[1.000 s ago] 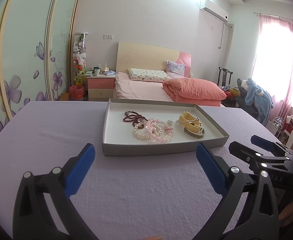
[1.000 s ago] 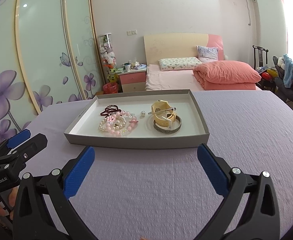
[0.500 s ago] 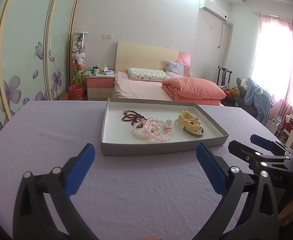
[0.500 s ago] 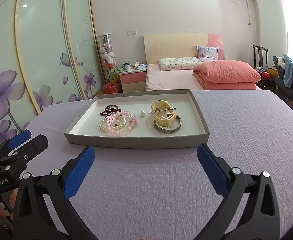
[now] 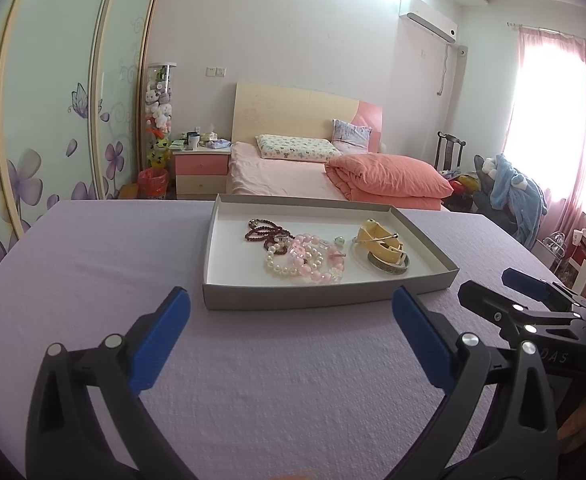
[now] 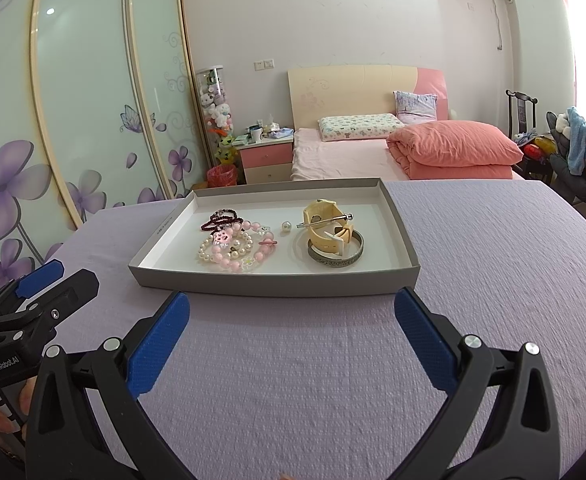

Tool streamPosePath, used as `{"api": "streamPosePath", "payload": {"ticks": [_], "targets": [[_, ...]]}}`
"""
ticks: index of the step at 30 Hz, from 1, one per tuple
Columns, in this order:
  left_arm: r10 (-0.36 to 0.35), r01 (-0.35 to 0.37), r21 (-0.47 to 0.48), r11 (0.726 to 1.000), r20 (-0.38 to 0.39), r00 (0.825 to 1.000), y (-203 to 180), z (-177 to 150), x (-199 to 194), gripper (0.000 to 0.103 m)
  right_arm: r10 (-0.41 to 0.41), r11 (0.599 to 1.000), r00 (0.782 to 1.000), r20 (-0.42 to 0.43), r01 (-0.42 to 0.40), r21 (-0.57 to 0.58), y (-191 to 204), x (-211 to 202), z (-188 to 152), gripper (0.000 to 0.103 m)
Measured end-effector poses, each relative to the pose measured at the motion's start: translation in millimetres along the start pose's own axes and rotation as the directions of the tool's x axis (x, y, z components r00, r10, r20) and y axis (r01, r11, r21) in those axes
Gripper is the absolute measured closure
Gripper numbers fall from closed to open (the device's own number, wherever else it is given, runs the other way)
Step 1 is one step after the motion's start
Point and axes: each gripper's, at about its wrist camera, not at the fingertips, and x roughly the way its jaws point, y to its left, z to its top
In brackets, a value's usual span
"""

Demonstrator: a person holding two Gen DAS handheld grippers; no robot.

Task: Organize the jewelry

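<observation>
Overlapping in the grey tray [image 6: 269, 286], the beaded bracelets [image 6: 235, 250] cannot be counted; cream bangle [image 6: 327, 226] rests on metal bangle [image 6: 335, 258]. My left claw [image 5: 291, 330] and right claw [image 6: 293, 330] are released above the lilac worktop [image 6: 493, 280]. Bed [image 6: 373, 152] behind.

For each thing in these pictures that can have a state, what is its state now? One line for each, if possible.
Left tongs: open, empty, short of the tray.
Right tongs: open, empty, short of the tray.
Grey tray: uncovered, flat on the purple cloth.
Pink bead bracelet: lying in the tray, tangled with the pearl bracelet.
Dark red bead string: bunched, in the tray.
Yellow bangle: resting on the silver bangle.
Loose pearl: alone, in the tray.
</observation>
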Motion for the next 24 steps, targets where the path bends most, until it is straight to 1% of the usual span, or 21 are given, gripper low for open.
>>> {"api": "streamPosePath", "payload": {"ticks": [24], "targets": [[-0.007, 0.008, 0.004, 1.000, -0.003, 1.000, -3.3, -0.9, 2.1, 0.002, -0.001, 1.000, 1.000, -0.001, 0.001, 0.000, 0.6, 0.1, 0.0, 0.001]]}}
